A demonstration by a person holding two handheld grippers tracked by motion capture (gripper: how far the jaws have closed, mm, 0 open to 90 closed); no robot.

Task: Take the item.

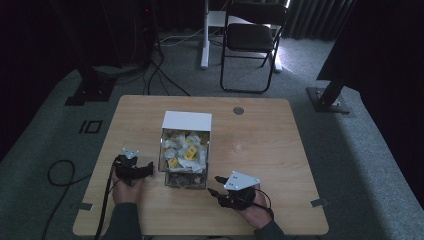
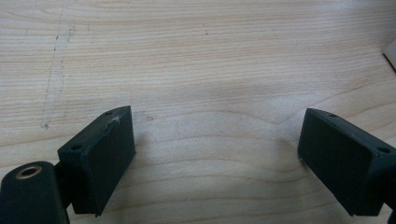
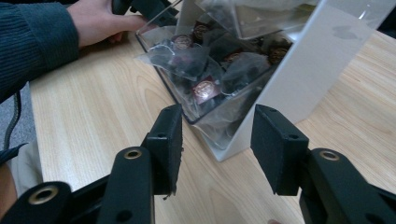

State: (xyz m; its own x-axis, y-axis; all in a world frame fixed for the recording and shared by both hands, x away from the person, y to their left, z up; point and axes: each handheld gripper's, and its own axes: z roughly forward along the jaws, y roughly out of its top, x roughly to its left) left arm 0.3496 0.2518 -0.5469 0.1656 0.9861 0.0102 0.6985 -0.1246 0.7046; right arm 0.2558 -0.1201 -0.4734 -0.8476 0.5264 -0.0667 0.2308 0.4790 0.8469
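Note:
A clear plastic box (image 1: pixel 185 150) with a white back wall stands mid-table, filled with several small wrapped packets, white and yellow on top, dark ones (image 3: pixel 205 88) in the lower tier. My left gripper (image 1: pixel 148 168) rests on the table just left of the box, jaws wide open over bare wood (image 2: pixel 215 135). My right gripper (image 1: pixel 214 186) sits near the box's front right corner, open with nothing between its jaws, pointing at the box's lower corner (image 3: pixel 219 149).
The wooden table (image 1: pixel 260 145) has a round grommet (image 1: pixel 238 110) near its far edge. A black folding chair (image 1: pixel 252 40) and stand bases sit on the carpet beyond. A person's hand (image 3: pixel 100 21) and sleeve lie left of the box.

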